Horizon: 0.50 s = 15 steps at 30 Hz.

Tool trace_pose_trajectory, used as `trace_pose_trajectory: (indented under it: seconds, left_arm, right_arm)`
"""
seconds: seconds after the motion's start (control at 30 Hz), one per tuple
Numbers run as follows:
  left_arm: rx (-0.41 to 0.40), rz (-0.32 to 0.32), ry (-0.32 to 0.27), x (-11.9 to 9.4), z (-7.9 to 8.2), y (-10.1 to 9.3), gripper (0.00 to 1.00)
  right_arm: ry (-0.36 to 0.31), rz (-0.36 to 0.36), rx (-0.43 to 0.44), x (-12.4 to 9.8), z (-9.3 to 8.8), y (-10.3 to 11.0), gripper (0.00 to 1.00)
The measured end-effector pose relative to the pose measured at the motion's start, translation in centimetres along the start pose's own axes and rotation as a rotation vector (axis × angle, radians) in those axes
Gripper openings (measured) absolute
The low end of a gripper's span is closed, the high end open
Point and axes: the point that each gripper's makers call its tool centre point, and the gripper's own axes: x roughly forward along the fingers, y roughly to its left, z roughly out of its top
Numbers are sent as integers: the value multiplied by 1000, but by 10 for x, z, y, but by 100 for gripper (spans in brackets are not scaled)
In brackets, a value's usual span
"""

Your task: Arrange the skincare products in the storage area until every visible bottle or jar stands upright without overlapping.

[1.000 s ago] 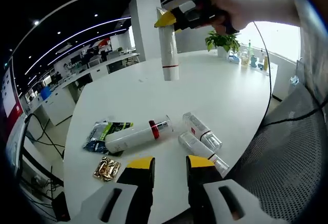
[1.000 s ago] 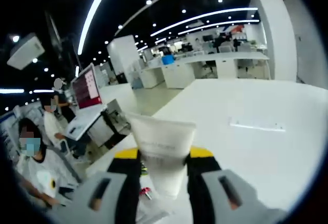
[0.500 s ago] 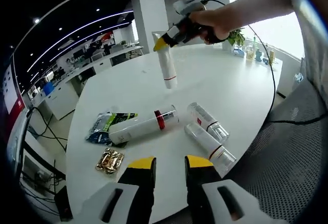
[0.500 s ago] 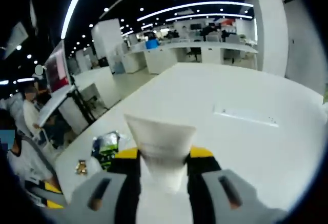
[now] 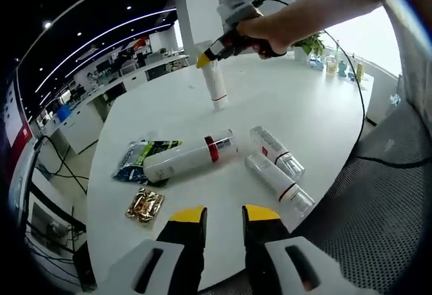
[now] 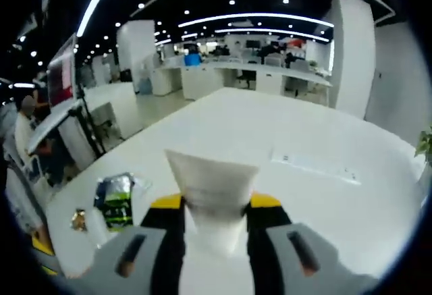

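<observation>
Lowered to the table [image 5: 283, 119], white tube [image 5: 214, 86] clamped in right gripper [image 5: 209, 57], left gripper [image 5: 224, 219] narrowly parted, empty

One white tube [image 5: 214, 86], upright on the table; three bottles lying flat: one long white [image 5: 189, 159], two clear [image 5: 276, 153] [image 5: 279, 183]; two sachets: one green-black [image 5: 140, 158], one gold [image 5: 144, 204]; one potted plant [image 5: 312, 44]; several small bottles [image 5: 335, 67] at the far edge, too small to count.

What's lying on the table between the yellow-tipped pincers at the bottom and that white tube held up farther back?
In the left gripper view, between the left gripper and the white tube lies a long white bottle with a red band, on its side.
</observation>
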Motion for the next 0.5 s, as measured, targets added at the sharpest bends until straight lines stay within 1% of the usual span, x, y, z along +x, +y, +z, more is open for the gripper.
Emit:
trace_pose_trajectory:
  seconds: [0.1, 0.17, 0.2, 0.23, 0.3, 0.37, 0.5]
  left_arm:
    - [4, 0, 9, 1, -2, 0, 21]
    - [4, 0, 9, 0, -2, 0, 21]
    - [4, -1, 9, 0, -2, 0, 21]
    - [6, -1, 10, 0, -2, -1, 21]
    - [8, -1, 11, 1, -2, -1, 21]
    - [10, 0, 13, 1, -2, 0, 21]
    - [19, 3, 19, 1, -3, 0, 21]
  right_arm:
    - [-27, -23, -2, -4, -2, -1, 33]
    - [-36, -49, 17, -5, -3, -6, 33]
    - [-35, -52, 20, -4, -4, -7, 33]
    - [-29, -69, 48, -5, -5, -10, 34]
    - [-25, -77, 76, -5, -5, -13, 34]
    - [-13, -84, 87, -5, -6, -14, 34]
    - [-7, -79, 82, -4, -6, -12, 35]
